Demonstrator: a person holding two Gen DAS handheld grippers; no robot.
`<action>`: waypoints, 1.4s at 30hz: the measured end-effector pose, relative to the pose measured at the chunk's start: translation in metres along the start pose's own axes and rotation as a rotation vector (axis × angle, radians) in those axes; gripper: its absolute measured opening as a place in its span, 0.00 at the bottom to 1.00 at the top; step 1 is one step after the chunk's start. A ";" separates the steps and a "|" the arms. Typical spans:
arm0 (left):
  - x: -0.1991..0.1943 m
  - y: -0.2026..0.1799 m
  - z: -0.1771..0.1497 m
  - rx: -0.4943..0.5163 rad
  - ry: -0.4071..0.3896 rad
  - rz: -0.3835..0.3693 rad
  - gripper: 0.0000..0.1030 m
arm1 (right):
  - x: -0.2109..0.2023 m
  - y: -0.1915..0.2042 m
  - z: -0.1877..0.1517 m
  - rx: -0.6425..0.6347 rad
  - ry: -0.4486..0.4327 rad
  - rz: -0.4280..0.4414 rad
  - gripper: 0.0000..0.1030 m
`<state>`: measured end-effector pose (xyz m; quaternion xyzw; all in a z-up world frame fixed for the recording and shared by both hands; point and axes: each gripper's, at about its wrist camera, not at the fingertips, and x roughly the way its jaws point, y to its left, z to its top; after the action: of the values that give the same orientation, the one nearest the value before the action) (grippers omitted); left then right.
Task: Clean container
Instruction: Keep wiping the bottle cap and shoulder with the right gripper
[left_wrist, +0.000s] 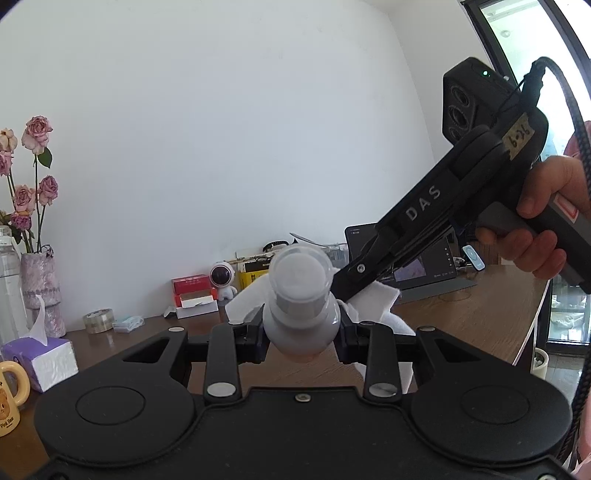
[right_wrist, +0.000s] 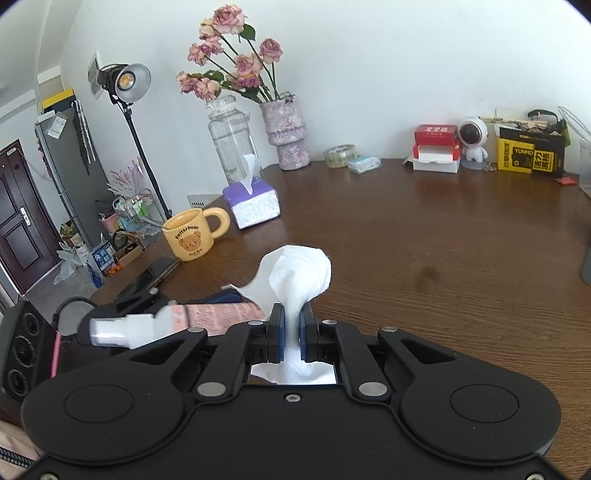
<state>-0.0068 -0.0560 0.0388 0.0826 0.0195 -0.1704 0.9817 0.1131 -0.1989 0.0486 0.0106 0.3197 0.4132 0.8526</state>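
Left tool (left_wrist: 301, 332) clamps the bottle (left_wrist: 301, 295); only the right view shows the right tool (right_wrist: 291, 332) pinching the cloth (right_wrist: 299, 277) (bunched) — mug (right_wrist: 192, 236) nearby on the bench (right_wrist: 443, 240).

1. Raised letters "DAS" along the black plastic body of the right gripper (left_wrist: 341, 286), seen in the left wrist view.
2. Handwritten characters on a beige tape strip (left_wrist: 519, 134) stuck on that gripper's upper housing; roughly "9K-9", upside down, not certain.
3. "Butterbear" arched above a bear face on the yellow ceramic mug with handle (right_wrist: 191, 238); smaller line below the face, roughly "Pink Bear", too small to confirm.
4. "YUNMO" in black on the yellow-and-black cardboard box (right_wrist: 530, 154) at the back of the brown wooden table (right_wrist: 443, 236); large Chinese characters beside it.
5. White characters on the lid of the red-and-white box (right_wrist: 437, 147); illegible.
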 end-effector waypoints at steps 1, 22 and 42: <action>0.000 0.001 -0.002 -0.001 0.004 0.000 0.32 | -0.003 0.003 0.001 -0.004 -0.010 0.012 0.07; 0.007 0.004 -0.005 -0.017 0.011 -0.006 0.32 | -0.026 0.051 0.003 -0.147 -0.045 0.121 0.08; 0.005 0.000 -0.006 -0.028 0.037 0.008 0.32 | -0.019 0.037 0.010 -0.111 -0.039 0.052 0.08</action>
<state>-0.0022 -0.0562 0.0324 0.0719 0.0398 -0.1645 0.9829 0.0840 -0.1854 0.0777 -0.0204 0.2793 0.4523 0.8468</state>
